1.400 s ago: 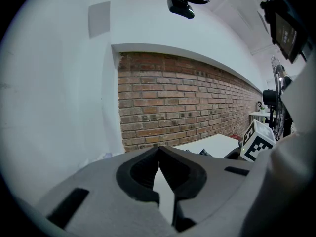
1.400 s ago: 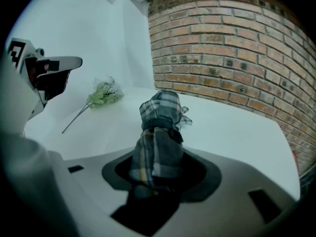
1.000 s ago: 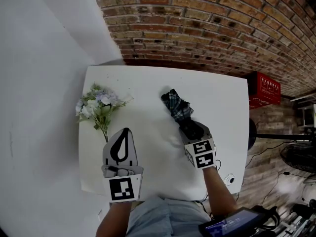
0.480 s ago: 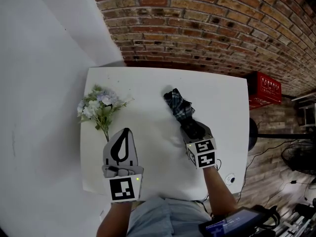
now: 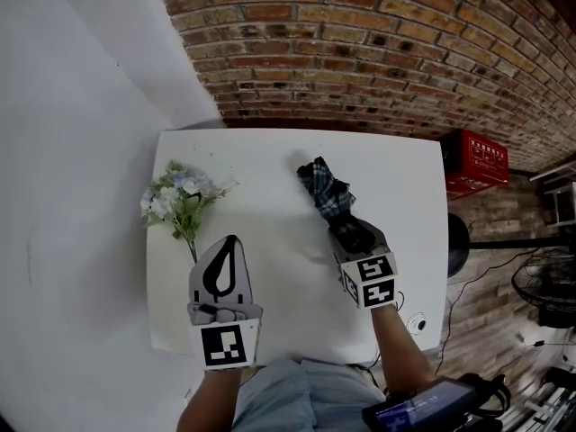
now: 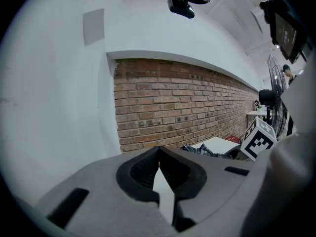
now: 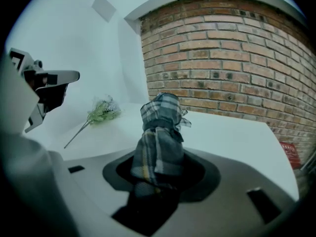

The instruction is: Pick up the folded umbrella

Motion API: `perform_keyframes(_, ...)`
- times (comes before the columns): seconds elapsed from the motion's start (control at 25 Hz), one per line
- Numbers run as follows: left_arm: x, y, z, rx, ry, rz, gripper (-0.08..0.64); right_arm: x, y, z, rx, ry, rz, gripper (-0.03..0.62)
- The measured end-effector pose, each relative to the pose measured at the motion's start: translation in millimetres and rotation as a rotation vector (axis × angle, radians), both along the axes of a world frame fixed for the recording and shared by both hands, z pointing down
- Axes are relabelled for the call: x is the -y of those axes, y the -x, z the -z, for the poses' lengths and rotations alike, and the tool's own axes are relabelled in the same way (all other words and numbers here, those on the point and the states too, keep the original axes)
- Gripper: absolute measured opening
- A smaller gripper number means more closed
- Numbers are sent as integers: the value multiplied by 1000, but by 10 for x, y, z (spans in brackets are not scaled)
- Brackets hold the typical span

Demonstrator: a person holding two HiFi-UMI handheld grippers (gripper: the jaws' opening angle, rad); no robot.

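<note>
Jaws of the right gripper [image 5: 351,234] are clamped on the folded umbrella [image 5: 324,190] over the white surface [image 5: 270,156], its plaid end jutting ahead toward the brick wall [image 5: 360,43]. Jaws of the left gripper [image 5: 230,239] are together, holding nothing, near a flower sprig [image 5: 180,196] lying at the surface's left side.

Flower bunch [image 5: 180,196] on white table [image 5: 396,178].
</note>
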State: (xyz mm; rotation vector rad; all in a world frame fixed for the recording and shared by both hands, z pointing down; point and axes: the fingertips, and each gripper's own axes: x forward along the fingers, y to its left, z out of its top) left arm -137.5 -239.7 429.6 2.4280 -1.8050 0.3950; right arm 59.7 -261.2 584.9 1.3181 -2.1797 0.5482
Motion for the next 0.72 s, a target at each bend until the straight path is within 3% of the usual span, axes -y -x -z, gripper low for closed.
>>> perform_keyframes(0.72, -315, -268, 488, -3, -109, -43, 6, -187, -8, 1186, 52, -246, -1, 193)
